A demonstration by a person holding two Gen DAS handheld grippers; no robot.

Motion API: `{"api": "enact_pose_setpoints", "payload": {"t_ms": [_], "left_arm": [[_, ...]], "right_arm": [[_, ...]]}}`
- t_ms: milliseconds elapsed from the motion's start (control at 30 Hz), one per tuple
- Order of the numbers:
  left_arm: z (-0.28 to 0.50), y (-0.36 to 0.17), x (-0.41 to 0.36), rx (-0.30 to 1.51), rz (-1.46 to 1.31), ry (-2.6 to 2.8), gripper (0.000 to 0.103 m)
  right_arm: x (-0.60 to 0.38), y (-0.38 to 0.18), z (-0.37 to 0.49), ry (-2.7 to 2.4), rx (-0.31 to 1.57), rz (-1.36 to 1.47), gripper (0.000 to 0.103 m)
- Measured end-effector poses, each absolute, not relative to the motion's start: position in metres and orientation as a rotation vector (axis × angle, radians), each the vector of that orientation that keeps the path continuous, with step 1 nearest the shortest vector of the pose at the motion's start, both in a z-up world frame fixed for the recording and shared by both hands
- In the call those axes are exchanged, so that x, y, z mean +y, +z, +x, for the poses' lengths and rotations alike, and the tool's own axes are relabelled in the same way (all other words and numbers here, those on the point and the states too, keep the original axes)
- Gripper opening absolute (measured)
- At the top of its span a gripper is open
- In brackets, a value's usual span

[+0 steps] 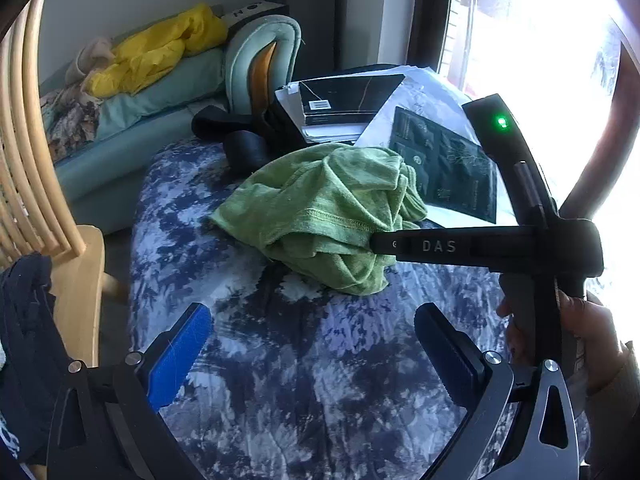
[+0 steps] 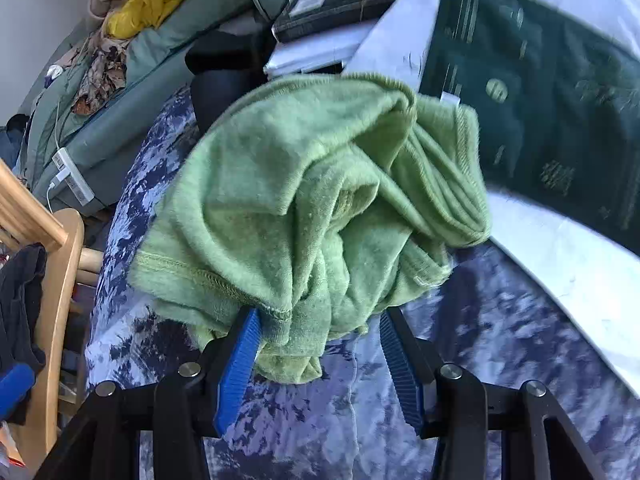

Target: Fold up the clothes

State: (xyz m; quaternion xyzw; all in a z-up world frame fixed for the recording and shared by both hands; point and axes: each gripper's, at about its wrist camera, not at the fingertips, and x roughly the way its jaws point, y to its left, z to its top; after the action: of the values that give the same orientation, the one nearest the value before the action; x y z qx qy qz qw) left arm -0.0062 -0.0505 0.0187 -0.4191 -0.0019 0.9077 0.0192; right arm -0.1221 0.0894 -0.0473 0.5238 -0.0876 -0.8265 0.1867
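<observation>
Green fleecy garment (image 1: 328, 216) is sitting in a crumpled heap on the blue-and-white mottled bedspread (image 1: 304, 380), pretty much in the middle, with its stitched hem facing the near side. Right gripper (image 2: 318, 344) is down at the near edge of the pile, jaws about half open, and a lump of the green fabric hangs between the blue pads (image 2: 238, 364); the left-hand pad looks like it's touching the cloth, the other one stands clear, so nothing is actually clamped. From the other camera you can see one black finger of it poking into the side of the heap. Left gripper (image 1: 312, 344) hovers over bare bedspread nearer than the garment, jaws wide apart, holding nothing. A hand (image 1: 576, 344) is wrapped round the right tool's handle. Behind the green heap there's a stack of papers with a dark booklet (image 1: 444, 168) on top, and off to the left a wooden chair (image 1: 76, 280) with dark clothes (image 1: 24, 344) draped over it
</observation>
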Motion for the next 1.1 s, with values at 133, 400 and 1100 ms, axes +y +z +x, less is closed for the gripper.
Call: {"api": "enact_pose_setpoints", "payload": {"t_ms": [133, 400, 1100], "left_arm": [[-0.007, 0.018, -0.050, -0.012, -1.307, 2.808, 0.103], [-0.010, 0.013, -0.053, -0.069, -1.353, 2.786, 0.103], [-0.008, 0.017, -0.054, -0.102, -1.294, 2.775, 0.103]], "right_arm": [[0.089, -0.047, -0.124, -2.316, -0.300, 1.466, 0.048], [0.092, -0.027, -0.111, -2.238, -0.394, 1.398, 0.047], [0.092, -0.020, -0.109, -2.246, -0.530, 1.337, 0.007]]}}
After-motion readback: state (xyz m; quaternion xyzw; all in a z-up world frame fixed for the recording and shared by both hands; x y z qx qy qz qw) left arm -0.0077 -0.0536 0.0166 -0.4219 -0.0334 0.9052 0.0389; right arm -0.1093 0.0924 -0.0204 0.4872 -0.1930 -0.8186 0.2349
